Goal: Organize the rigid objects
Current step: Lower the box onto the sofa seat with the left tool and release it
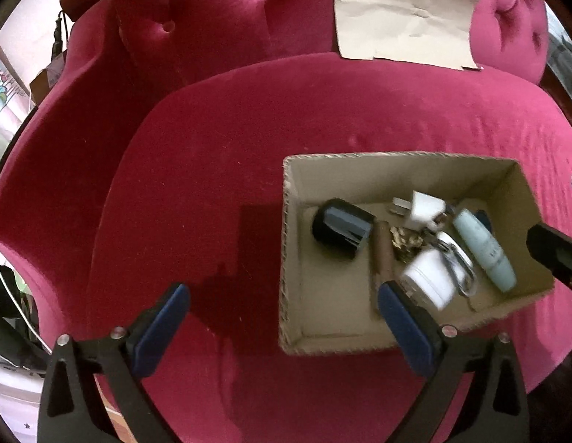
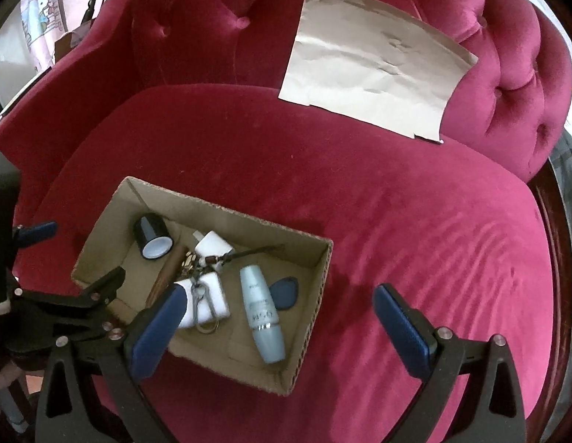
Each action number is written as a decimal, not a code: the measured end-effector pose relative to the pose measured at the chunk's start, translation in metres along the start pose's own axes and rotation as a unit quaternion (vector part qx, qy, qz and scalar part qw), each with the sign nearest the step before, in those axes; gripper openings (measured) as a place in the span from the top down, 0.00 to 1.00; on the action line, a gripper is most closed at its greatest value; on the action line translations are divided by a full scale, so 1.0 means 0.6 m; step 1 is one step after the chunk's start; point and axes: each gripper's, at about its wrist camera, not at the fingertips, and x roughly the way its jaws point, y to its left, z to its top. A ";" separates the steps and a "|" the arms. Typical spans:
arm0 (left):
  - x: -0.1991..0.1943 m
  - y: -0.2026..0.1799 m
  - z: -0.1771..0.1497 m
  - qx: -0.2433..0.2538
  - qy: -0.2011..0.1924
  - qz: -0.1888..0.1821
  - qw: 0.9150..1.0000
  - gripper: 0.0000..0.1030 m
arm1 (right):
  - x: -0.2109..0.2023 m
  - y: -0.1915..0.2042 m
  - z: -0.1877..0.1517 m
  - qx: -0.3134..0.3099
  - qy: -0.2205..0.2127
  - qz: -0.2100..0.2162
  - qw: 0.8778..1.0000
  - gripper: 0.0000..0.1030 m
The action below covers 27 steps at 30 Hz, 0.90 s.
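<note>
The box (image 2: 315,288) is recorded on the seat cushion (image 2: 415,221) of the red sofa, already holding a black cap (image 2: 153,238), a white plug (image 2: 213,245), a white jar (image 2: 210,301), a pale blue bottle (image 2: 261,315), a blue tag (image 2: 284,288), a brown stick (image 2: 167,273) and a key bunch (image 2: 197,262), all lying loose and partly overlapping. No loose item is seen on the cushion outside the box, only a sheet of brown paper (image 2: 374,74) propped against the backrest, so the gathering is judged essentially done, with at most tidying inside the box left. The left hand-held gripper (image 1: 282,301) is held with jaws spread and empty over the box's near left corner, and the right hand-held gripper (image 2: 280,302) likewise spread and empty over its near right corner.
</note>
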 end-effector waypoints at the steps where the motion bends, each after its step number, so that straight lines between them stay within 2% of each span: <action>1: -0.004 -0.003 0.000 0.002 -0.001 -0.002 1.000 0.00 | -0.006 -0.002 -0.002 0.005 0.001 0.001 1.000 0.00; 7: -0.065 -0.019 -0.013 0.005 -0.020 -0.002 1.000 0.00 | -0.055 -0.012 -0.015 0.028 -0.004 -0.004 1.000 0.00; 12: -0.093 -0.022 -0.021 -0.001 -0.013 -0.010 1.000 0.00 | -0.094 -0.018 -0.026 0.042 -0.009 -0.003 0.999 0.00; 17: -0.136 -0.036 -0.032 -0.001 -0.026 -0.017 1.000 0.00 | -0.127 -0.024 -0.043 0.059 -0.011 -0.002 0.998 0.00; 27: -0.190 -0.038 -0.053 -0.015 -0.045 -0.012 0.999 0.00 | -0.166 -0.014 -0.076 0.071 -0.022 0.003 0.997 0.00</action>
